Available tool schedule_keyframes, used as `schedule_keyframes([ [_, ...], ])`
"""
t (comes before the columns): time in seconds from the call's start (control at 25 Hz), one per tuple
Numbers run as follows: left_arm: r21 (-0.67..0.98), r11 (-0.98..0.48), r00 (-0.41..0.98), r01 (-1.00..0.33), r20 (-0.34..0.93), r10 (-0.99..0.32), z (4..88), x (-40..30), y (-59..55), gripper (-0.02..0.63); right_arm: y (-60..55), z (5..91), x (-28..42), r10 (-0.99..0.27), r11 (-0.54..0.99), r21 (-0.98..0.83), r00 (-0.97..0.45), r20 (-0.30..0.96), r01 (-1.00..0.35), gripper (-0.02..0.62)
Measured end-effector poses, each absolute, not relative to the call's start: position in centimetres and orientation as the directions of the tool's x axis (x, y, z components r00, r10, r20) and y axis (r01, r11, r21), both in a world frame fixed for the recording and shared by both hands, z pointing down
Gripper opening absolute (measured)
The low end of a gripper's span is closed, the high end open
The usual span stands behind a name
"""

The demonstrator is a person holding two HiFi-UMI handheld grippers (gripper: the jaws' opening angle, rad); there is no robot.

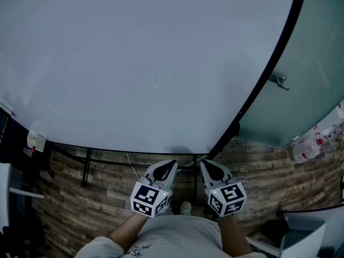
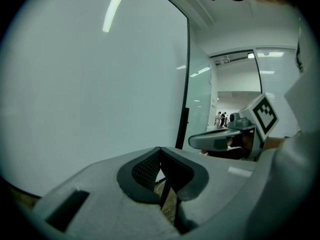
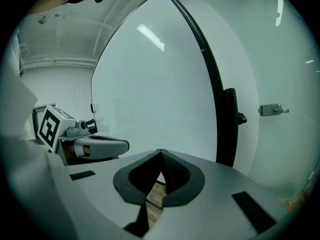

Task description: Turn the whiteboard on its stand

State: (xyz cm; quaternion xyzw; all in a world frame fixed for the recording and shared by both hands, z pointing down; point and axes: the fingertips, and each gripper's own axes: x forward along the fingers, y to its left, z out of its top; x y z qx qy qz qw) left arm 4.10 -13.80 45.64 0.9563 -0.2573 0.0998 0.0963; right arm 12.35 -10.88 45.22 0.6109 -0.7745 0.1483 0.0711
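The whiteboard (image 1: 150, 58) fills the upper part of the head view, with a blank pale face toward the person. Its long axis, the black lower edge (image 1: 129, 151), runs about from 9 o'clock to 3 o'clock. The side edge (image 1: 269, 74) climbs from the lower corner toward 1 o'clock. Under the board the black bars of the stand (image 1: 86, 168) reach down to the wooden floor (image 1: 70, 208).

The 2 grippers hang side by side just below this lower edge, and the board lies at 12 o'clock from both. The left gripper (image 1: 171, 163) has its fingers pressed together, with nothing between them. The right gripper (image 1: 205, 163) shows the same: its fingers are pressed together and hold nothing.

The right gripper is the nearer one to the lower corner and to the side edge. In the right gripper view the dark post (image 3: 230, 129) of the stand is at 1 o'clock from the fingertips, apart from them. I cannot tell if either gripper touches the frame.

A blank upright face fits 2 cases: a board not turned over, or one already turned round to its other side. These pictures do not decide between them. At 2 o'clock a glass wall (image 1: 312, 52) with a metal latch (image 1: 278, 80) stands near the board's side.
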Motion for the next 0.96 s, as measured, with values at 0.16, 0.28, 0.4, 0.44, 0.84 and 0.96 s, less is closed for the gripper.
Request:
schedule_keyframes([
  [0.16, 0.132, -0.851, 0.85, -0.508, 0.239, -0.47, 45.63, 4.08, -13.74, 0.011, -10.9, 45.42, 12.09, -0.923, 0.213, -0.145, -0.247, 0.294, -0.966, 0.006],
  [0.28, 0.132, -0.853, 0.852, -0.504, 0.239, -0.466, 45.58, 4.16, -13.63, 0.011, -10.86, 45.45, 12.08, -0.923, 0.212, -0.147, -0.248, 0.295, -0.966, 0.006],
  [0.4, 0.131, -0.855, 0.853, -0.501, 0.24, -0.463, 45.52, 4.18, -13.52, 0.011, -10.8, 45.41, 12.11, -0.923, 0.211, -0.146, -0.246, 0.296, -0.967, 0.006],
  [0.44, 0.131, -0.856, 0.854, -0.5, 0.24, -0.462, 45.51, 4.19, -13.5, 0.011, -10.81, 45.41, 12.1, -0.923, 0.211, -0.146, -0.246, 0.297, -0.967, 0.006],
  [0.84, 0.13, -0.861, 0.857, -0.492, 0.244, -0.453, 45.41, 4.14, -13.52, 0.011, -11.09, 45.41, 11.69, -0.919, 0.223, -0.143, -0.256, 0.301, -0.964, 0.006],
  [0.96, 0.131, -0.861, 0.858, -0.491, 0.246, -0.452, 45.35, 4.13, -13.54, 0.011, -11.12, 45.38, 11.66, -0.918, 0.225, -0.139, -0.257, 0.303, -0.965, 0.006],
])
